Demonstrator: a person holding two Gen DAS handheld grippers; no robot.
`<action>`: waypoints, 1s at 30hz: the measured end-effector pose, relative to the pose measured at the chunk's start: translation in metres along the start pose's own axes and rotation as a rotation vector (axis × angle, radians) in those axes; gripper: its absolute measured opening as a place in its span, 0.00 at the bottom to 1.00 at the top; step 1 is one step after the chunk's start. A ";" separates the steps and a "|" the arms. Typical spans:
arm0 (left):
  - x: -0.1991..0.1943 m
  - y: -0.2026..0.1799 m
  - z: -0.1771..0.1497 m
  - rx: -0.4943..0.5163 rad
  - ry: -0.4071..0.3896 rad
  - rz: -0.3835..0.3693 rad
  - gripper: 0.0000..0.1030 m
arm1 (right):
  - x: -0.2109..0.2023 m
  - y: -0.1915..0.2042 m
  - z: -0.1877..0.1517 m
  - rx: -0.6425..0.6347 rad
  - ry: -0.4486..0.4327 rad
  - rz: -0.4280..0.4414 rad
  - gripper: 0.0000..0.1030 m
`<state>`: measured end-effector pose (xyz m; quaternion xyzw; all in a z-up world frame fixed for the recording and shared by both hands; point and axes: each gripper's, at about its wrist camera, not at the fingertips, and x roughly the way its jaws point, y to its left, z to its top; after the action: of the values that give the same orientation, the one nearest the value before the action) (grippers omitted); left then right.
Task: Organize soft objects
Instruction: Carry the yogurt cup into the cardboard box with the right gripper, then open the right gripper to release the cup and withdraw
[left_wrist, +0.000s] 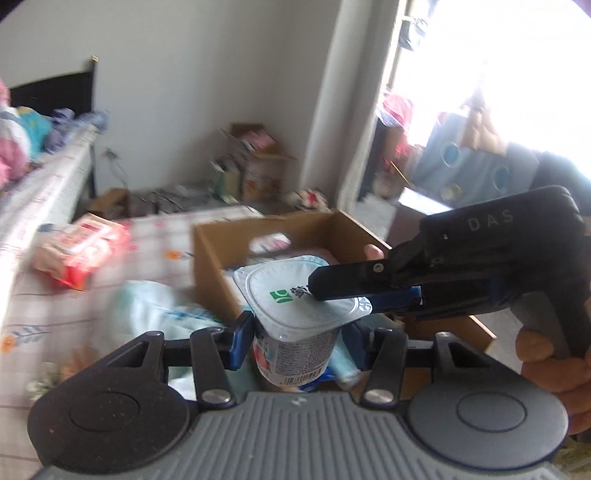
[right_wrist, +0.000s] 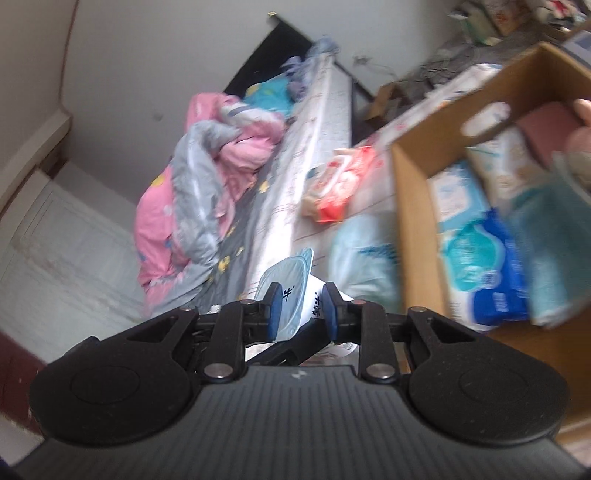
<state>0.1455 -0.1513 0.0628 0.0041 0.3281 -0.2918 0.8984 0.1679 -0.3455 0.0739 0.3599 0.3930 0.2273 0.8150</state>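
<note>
Beyond both claws, a bed carries a pink and grey quilt. A cardboard box stands just past the left claw, packed with tissue packs. A red pack lies to the left claw's far left, and a pale bag sits nearer, just left of it. The left claw is closed partway on an upright yogurt cup, gripping its sides. The right claw straddles the cup's foil lid edge, fingers narrowly apart; whether they pinch it cannot be told.

Checked tablecloth: cardboard box, red pack, pale bag.
</note>
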 end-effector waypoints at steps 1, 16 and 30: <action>0.010 -0.007 -0.001 0.007 0.024 -0.014 0.52 | -0.007 -0.013 0.002 0.024 0.000 -0.014 0.23; 0.073 -0.026 -0.032 0.046 0.262 -0.051 0.57 | 0.028 -0.143 -0.009 0.244 0.334 -0.189 0.31; -0.007 0.020 -0.040 -0.071 0.133 0.006 0.57 | 0.058 -0.154 -0.007 0.204 0.378 -0.255 0.35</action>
<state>0.1282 -0.1234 0.0315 -0.0073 0.3972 -0.2765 0.8750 0.2095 -0.4028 -0.0744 0.3390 0.6016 0.1452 0.7086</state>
